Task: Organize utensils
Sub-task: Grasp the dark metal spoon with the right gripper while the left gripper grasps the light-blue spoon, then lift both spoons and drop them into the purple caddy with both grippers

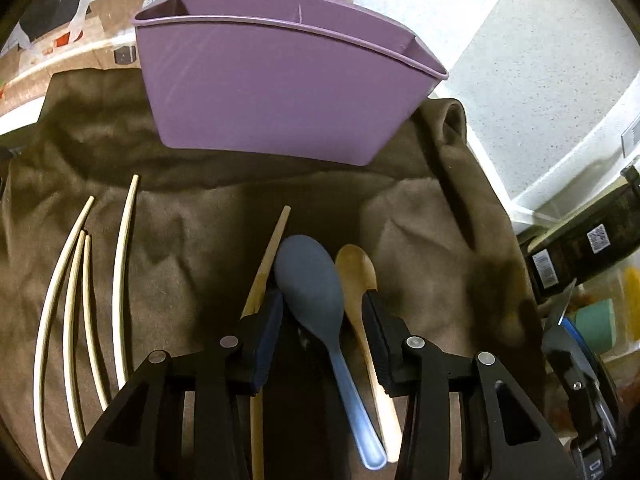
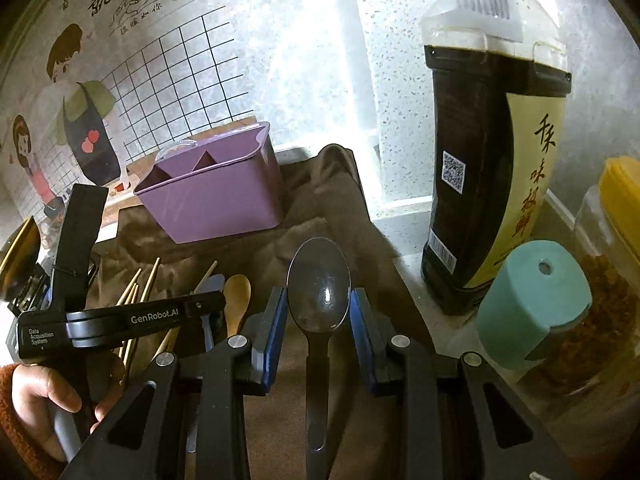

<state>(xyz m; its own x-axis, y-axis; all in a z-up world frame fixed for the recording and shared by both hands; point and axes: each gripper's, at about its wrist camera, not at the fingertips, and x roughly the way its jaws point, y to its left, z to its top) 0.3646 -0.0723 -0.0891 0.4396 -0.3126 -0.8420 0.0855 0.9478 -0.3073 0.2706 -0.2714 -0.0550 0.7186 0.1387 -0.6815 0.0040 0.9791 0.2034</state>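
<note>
A purple divided utensil holder (image 1: 276, 84) stands at the back of a brown cloth (image 1: 200, 208); it also shows in the right wrist view (image 2: 216, 196). My left gripper (image 1: 324, 300) is open, its fingers on either side of a blue rice spoon (image 1: 310, 280). A wooden spoon (image 1: 356, 276) lies beside it and a wooden stick (image 1: 272, 248) on the other side. Several chopsticks (image 1: 120, 272) lie at the left. My right gripper (image 2: 319, 300) is open around a dark spoon (image 2: 319, 288) on the cloth.
A large soy sauce bottle (image 2: 480, 160) stands at the right, with a teal-capped jar (image 2: 532, 304) and a yellow-lidded jar (image 2: 616, 208) beside it. A tiled wall with a cartoon sticker (image 2: 80, 112) is behind. The left gripper's body (image 2: 120, 320) and a hand (image 2: 48, 400) show at the left.
</note>
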